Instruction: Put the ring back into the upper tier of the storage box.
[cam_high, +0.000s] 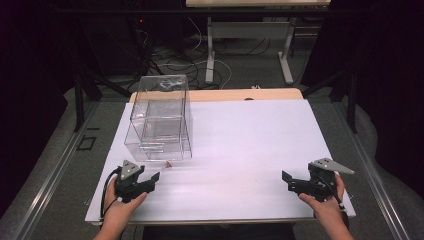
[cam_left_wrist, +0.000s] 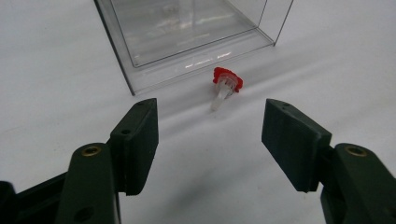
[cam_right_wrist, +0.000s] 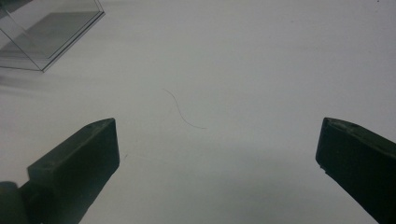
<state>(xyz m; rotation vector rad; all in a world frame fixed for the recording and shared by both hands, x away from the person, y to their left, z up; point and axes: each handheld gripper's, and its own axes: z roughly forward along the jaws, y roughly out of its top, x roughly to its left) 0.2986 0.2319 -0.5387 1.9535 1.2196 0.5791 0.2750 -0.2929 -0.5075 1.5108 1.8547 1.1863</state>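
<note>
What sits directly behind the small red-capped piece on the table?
The clear plastic box stands just behind the red-capped piece, apart from it. An inner clear compartment shows; glare obscures any contents.

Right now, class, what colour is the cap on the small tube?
Red cap, clearest in the left gripper view.

There is one clear plastic box (cam_high: 161, 117) at the far left of the white table (cam_high: 250, 145). One small plug with a red cap (cam_left_wrist: 226, 84) lies just near the box. Two black grippers are there, one left gripper (cam_high: 152, 178) and one right gripper (cam_high: 289, 181).
</note>
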